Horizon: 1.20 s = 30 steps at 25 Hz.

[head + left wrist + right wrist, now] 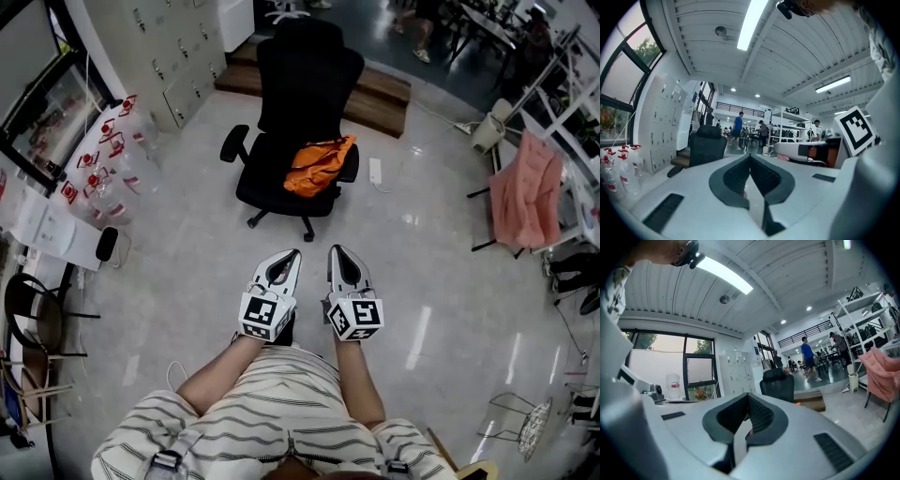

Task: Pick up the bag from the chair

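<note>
Left gripper (292,254), right gripper (338,250) closed | bag (319,165) slants upper-right on chair (309,84)

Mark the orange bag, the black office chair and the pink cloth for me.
orange bag (319,165), head view, middle of its crumpled fabric.
black office chair (309,80), head view, centre of the backrest.
pink cloth (527,202), head view, middle of the hanging fabric.
</note>
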Motion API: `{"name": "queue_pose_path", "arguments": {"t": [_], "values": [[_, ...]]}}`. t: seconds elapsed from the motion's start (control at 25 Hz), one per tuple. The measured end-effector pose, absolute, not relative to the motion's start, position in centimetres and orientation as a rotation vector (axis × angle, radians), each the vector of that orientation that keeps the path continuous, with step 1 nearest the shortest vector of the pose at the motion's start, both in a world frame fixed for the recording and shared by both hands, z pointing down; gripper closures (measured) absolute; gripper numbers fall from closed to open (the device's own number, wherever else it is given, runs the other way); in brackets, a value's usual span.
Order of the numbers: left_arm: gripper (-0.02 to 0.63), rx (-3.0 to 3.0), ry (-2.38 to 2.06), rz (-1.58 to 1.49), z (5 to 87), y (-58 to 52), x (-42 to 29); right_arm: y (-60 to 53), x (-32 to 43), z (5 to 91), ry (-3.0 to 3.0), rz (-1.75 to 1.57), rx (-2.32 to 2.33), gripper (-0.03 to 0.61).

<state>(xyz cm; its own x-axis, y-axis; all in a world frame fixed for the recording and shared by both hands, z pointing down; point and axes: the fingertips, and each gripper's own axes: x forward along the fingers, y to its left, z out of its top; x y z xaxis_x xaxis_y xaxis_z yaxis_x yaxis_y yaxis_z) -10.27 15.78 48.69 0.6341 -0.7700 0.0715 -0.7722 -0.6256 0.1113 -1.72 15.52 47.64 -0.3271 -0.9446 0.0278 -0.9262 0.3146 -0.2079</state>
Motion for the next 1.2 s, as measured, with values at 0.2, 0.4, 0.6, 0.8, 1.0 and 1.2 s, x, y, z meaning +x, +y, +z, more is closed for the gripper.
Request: {"name": "queue_pose_path", "arguments": {"t": [0.2,0.4,0.6,0.8,1.0,1.2], "values": [[0.591,2.716,-1.29,0.006,48.1,11.4,-9.2,11.7,-0.8,47.1,2.468,-0.273,-1.764,0.561],[0.591,2.719,-1.266,0.011,47.6,7.4,-7.9,7.9,-0.2,47.1,2.474,-0.297,-1.769,0.56],[0.591,2.725,-1.252,0.001,47.0,3.7,-6.9,4.4,0.2,46.2,2.483,-0.277,-1.771,0.561],[0.591,2.736,-1.215,-0.004,46.6,0.0,-6.1,0.8,1.0,45.7,2.47,-0.269,-1.801,0.561],[0.591,2.748,-1.191,-0.018,46.2,-3.3,-5.6,-2.4,1.9,45.0,2.446,-0.249,-1.836,0.561],[0.591,2.768,-1.16,-0.031,45.7,-7.0,-5.1,-5.4,2.1,44.8,2.438,-0.231,-1.857,0.56]]}}
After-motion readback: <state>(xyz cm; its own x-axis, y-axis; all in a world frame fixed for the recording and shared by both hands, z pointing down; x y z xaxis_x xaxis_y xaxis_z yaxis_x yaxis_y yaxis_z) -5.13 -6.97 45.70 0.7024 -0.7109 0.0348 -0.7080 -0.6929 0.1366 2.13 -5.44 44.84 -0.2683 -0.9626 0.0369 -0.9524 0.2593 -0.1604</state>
